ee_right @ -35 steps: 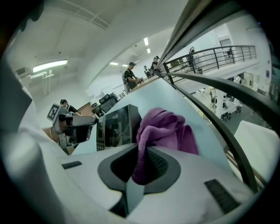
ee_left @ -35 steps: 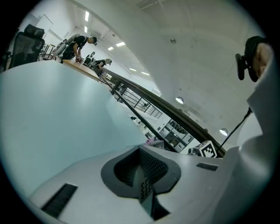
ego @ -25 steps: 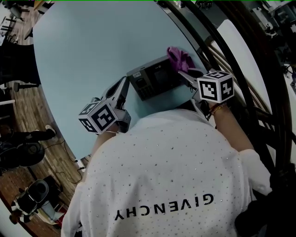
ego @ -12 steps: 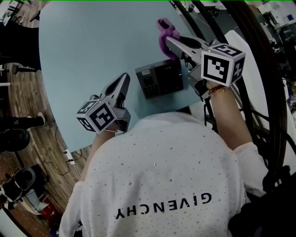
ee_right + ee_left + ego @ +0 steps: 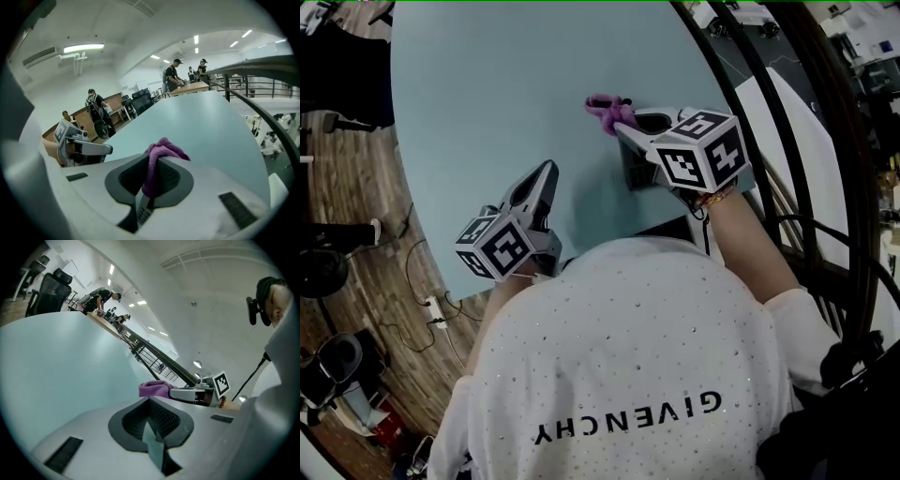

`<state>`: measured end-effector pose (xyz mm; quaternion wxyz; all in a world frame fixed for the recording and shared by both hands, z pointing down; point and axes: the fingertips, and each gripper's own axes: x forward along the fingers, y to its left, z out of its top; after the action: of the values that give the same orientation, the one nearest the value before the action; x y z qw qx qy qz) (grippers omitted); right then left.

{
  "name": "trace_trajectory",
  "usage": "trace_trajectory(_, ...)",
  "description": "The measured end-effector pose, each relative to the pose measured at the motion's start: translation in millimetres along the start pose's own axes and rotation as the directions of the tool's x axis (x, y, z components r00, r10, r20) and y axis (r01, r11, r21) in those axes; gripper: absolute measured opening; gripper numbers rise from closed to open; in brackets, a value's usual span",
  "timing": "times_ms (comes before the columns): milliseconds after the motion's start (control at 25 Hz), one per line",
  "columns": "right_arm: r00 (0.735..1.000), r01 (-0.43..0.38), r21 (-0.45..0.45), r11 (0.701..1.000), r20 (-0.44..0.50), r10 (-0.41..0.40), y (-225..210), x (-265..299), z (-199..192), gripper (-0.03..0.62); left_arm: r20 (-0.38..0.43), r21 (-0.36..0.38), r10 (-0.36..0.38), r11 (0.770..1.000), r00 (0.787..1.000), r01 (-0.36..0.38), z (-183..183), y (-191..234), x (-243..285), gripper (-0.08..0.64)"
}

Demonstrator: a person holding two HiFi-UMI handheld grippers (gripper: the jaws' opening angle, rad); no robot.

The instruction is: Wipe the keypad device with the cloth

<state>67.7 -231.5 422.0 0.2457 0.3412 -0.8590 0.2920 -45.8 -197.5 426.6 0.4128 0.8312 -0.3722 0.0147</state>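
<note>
Right gripper [image 5: 621, 128] jaws are clamped on the fuzzy purple cloth [image 5: 602, 107], which bunches out past the tips at the far-left edge of the keypad device [image 5: 636, 175]. The gripper body covers most of that dark box. Left gripper [image 5: 546, 176] jaws are together and empty, over the smooth pale-blue tabletop [image 5: 487, 94] to the left.

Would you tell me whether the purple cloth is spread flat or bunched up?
Bunched up: the cloth is pinched in a crumpled wad by the right tongs.
</note>
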Motion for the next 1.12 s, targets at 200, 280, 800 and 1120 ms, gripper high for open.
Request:
trace_trajectory(200, 0.994, 0.102, -0.006, 0.995, -0.030, -0.102, -14.1, -4.3, -3.3, 0.026, 0.012, -0.032, -0.010, 0.999, 1.000, 0.010, 1.7, 17.4, -14.2, 0.003)
trace_trajectory(280, 0.989, 0.141, 0.001, 0.990, -0.033, -0.141, -22.0, -8.6, -4.4, 0.026, 0.016, -0.041, -0.014, 0.999, 1.000, 0.015, 1.6, 23.3, -17.8, 0.003)
trace_trajectory(800, 0.941, 0.322, -0.050, 0.945, -0.091, -0.326, -67.1, -39.2, -14.3, 0.026, 0.005, -0.074, -0.047, 0.996, 0.999, 0.047, -4.2, 41.0, -13.6, 0.003)
trace_trajectory(1120, 0.906, 0.409, -0.055, 0.911, -0.100, -0.412, -88.5, -62.7, -25.4, 0.026, 0.005, -0.081, -0.060, 0.995, 0.998, 0.060, -6.4, 40.7, -10.5, 0.002)
